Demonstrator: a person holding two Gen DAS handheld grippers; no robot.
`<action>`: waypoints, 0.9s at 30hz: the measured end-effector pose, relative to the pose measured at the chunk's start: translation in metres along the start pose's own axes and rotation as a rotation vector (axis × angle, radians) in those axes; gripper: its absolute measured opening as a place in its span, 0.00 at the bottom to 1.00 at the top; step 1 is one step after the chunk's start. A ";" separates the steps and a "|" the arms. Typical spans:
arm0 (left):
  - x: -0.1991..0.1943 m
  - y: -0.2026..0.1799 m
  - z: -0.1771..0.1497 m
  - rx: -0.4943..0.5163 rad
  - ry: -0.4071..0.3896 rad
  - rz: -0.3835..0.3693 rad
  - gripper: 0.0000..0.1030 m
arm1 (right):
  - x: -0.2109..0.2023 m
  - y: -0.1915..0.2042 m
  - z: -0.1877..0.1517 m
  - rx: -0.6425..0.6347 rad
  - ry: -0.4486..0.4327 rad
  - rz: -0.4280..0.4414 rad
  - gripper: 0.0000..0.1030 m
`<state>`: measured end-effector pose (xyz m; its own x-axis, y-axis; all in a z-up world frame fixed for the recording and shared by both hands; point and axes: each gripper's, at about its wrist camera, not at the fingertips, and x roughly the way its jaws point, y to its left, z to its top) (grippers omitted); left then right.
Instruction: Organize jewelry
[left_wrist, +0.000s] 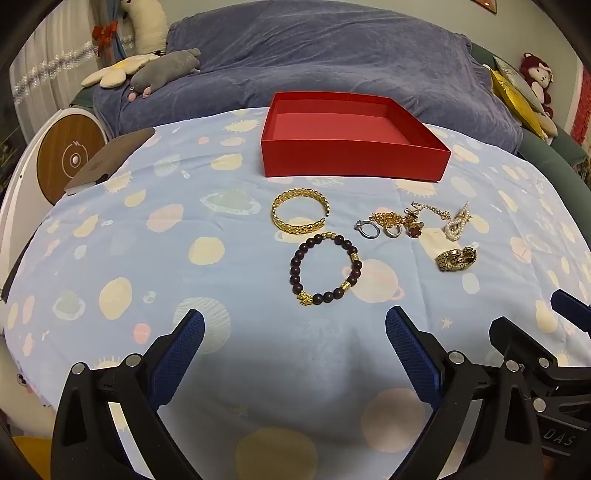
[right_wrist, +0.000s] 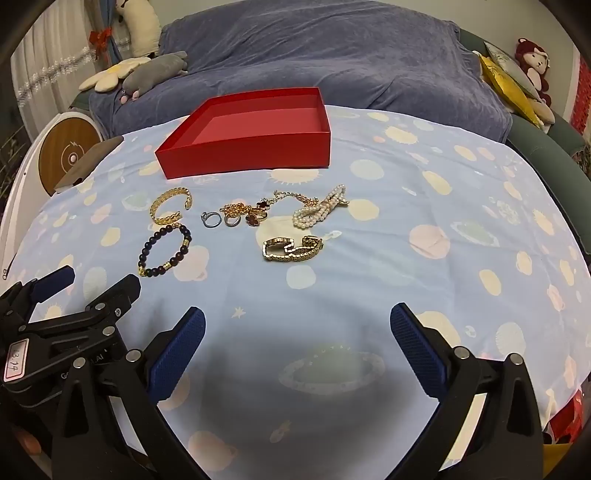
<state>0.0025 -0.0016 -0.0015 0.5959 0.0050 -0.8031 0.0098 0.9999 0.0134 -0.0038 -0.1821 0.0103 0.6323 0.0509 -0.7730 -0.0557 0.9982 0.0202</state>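
An open red box (left_wrist: 354, 157) (right_wrist: 251, 155) stands empty at the far side of the table. In front of it lie a gold bangle (left_wrist: 299, 215) (right_wrist: 170, 206), a dark bead bracelet (left_wrist: 325, 267) (right_wrist: 164, 253), a silver ring (left_wrist: 366, 229) (right_wrist: 210, 218), a tangled gold chain with clover charms (left_wrist: 399, 221) (right_wrist: 251, 212), a pearl string (left_wrist: 457, 223) (right_wrist: 321, 210) and a gold watch (left_wrist: 456, 258) (right_wrist: 291, 249). My left gripper (left_wrist: 294, 328) is open and empty, just short of the bead bracelet. My right gripper (right_wrist: 297, 325) is open and empty, short of the watch.
The table wears a light blue planet-print cloth (left_wrist: 184, 258). A sofa under a blue blanket (left_wrist: 332, 59) with plush toys stands behind. A round wooden-faced device (left_wrist: 70, 155) and a dark board (left_wrist: 110, 160) sit at the left edge. Each gripper shows at the other view's edge.
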 end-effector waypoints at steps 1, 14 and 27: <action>-0.005 0.009 0.000 -0.033 -0.020 -0.026 0.93 | 0.000 0.000 0.000 0.002 0.003 0.003 0.95; -0.009 0.002 0.001 -0.009 -0.039 0.012 0.93 | -0.001 0.000 -0.001 0.014 -0.001 0.013 0.95; -0.012 0.001 0.001 -0.008 -0.041 0.018 0.93 | -0.003 -0.003 -0.002 0.023 -0.006 0.020 0.95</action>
<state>-0.0041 -0.0003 0.0088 0.6282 0.0222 -0.7777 -0.0075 0.9997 0.0225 -0.0070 -0.1857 0.0116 0.6360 0.0712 -0.7684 -0.0509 0.9974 0.0503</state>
